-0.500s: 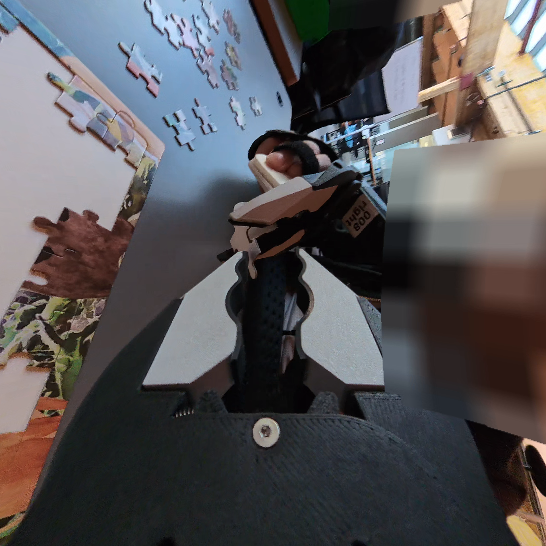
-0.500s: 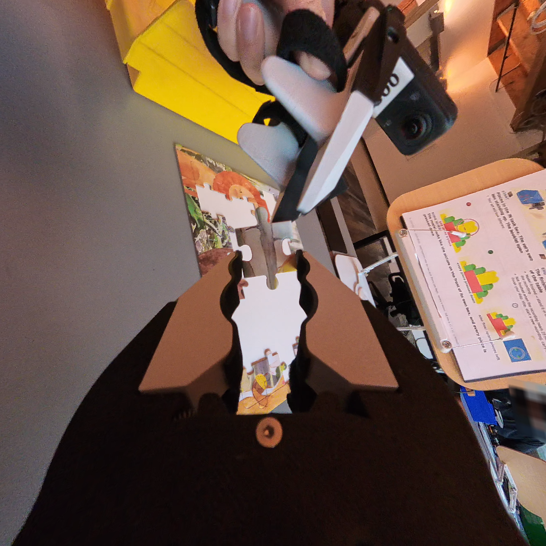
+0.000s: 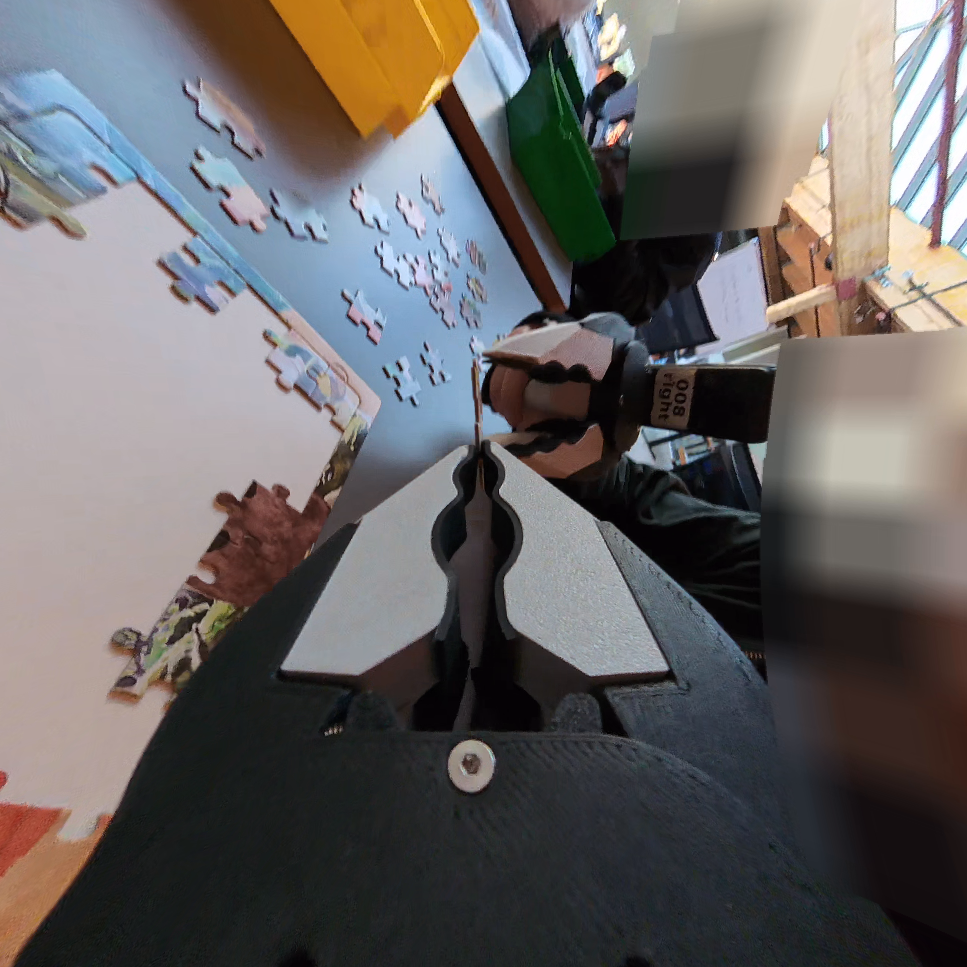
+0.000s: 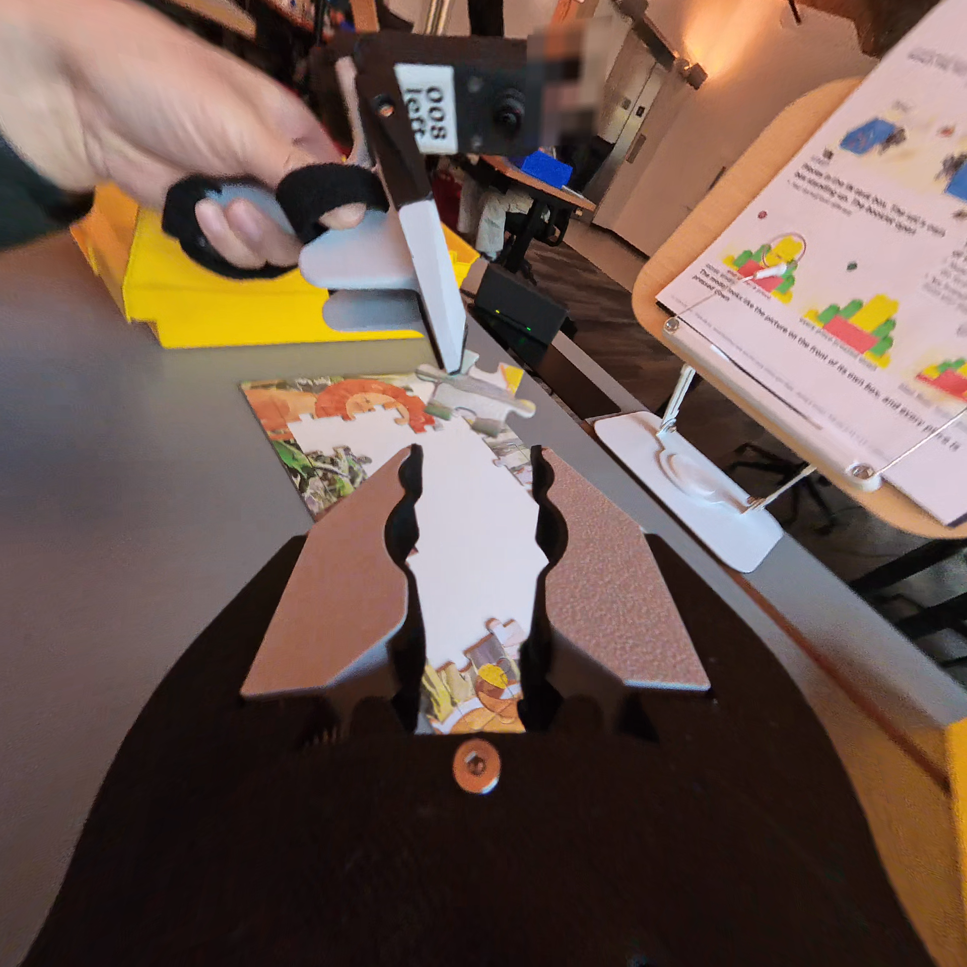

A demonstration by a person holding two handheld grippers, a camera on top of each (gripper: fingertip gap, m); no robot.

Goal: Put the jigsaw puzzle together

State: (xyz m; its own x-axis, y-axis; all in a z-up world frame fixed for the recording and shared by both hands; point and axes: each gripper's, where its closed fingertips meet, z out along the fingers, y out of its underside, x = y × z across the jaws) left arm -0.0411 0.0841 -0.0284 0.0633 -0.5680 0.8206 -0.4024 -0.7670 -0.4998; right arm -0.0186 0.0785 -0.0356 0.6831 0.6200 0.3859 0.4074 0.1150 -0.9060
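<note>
The left gripper (image 4: 455, 363) is clamped on a pale flat cardboard jigsaw piece (image 4: 479, 395), held edge-up above the far corner of the part-built colourful puzzle board (image 4: 471, 523); the right gripper (image 4: 476, 460) stands wide apart, empty, nearer along the board

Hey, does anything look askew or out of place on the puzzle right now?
One puzzle piece is off the board, pinched at its edge by the left tool above the puzzle's far corner. Loose pieces lie scattered on the grey table, unplaced, not spilled.
</note>
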